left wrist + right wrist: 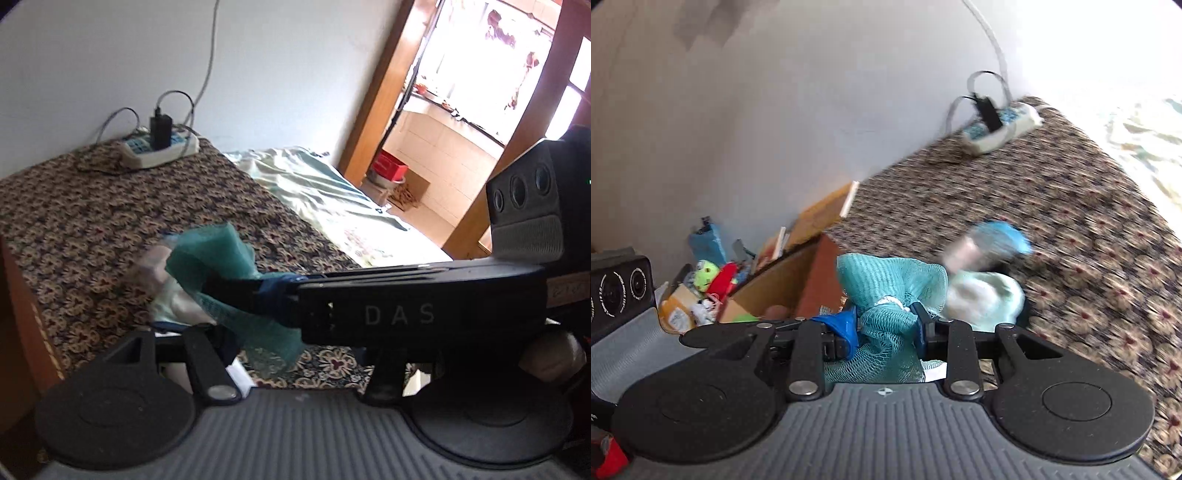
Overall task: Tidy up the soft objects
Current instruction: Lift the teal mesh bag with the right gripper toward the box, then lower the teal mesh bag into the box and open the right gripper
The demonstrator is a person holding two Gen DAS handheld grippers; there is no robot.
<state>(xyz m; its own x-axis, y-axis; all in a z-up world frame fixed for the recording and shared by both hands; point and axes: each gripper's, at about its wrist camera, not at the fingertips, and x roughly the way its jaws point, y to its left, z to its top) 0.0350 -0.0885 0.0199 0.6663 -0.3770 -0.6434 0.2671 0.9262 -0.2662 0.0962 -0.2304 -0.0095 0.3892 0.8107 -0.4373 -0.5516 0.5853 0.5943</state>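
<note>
A soft bundle hangs just above the patterned tabletop [92, 221]: teal mesh [210, 251], a pale mint piece [177, 299] and a blurred pink-and-blue piece [151, 266]. My right gripper [884, 325] is shut on the teal mesh [886, 280], its blue-taped fingers [846, 326] pinching the netting. In the left wrist view it reaches in from the right as a long black bar [258, 291]. My left gripper [236, 332] sits under the bundle with mesh and the mint piece between its jaws. Its left finger [221, 341] shows; the right gripper's body hides the other. The mint piece [982, 295] lies right of the mesh.
A white power strip [159, 147] [1001, 125] with a black charger and cables lies at the table's far edge by the wall. A bed with a pale sheet [314, 184] adjoins the table, with a doorway [443, 129] beyond. A box of toys [709, 288] stands on the floor.
</note>
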